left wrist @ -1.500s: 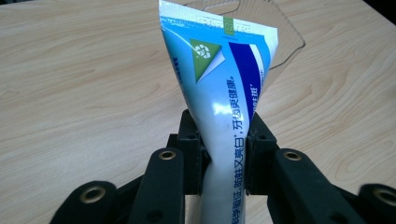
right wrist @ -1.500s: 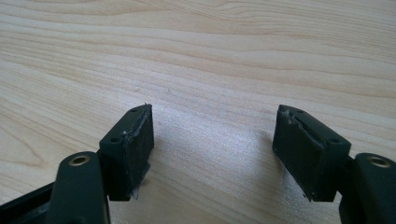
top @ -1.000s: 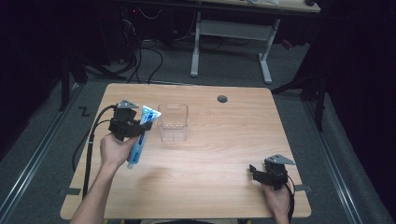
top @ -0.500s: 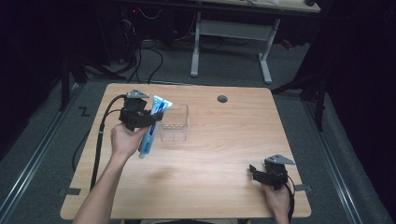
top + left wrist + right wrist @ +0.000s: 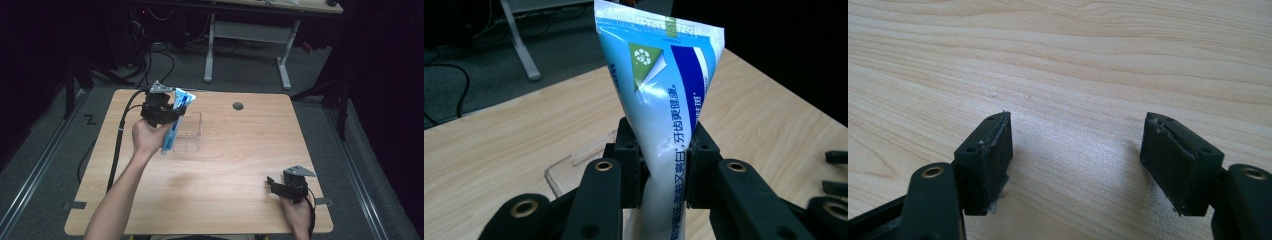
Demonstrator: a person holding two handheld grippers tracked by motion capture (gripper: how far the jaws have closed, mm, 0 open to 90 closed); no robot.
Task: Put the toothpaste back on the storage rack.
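Note:
A blue and white toothpaste tube [image 5: 175, 122] is held upright-tilted above the left edge of a clear plastic box [image 5: 191, 131], crimped end up. My left gripper [image 5: 165, 110] is shut on the tube's middle; in the left gripper view the tube [image 5: 664, 100] rises between the two jaws, pinched at the left gripper [image 5: 664, 165]. At the near right corner of the table my right gripper [image 5: 280, 186] rests low, open. The right gripper view has that right gripper [image 5: 1075, 150] with its jaws wide apart over bare wood, nothing between them.
The wooden table [image 5: 240, 165] has a round cable hole [image 5: 238, 106] at the back. A black cable [image 5: 117, 150] trails from the left gripper off the near left edge. Another desk's legs [image 5: 247, 45] stand on the floor beyond.
My left gripper has carried the tube rightward and farther back, from beside the clear box to above its left edge. The right gripper has stayed put.

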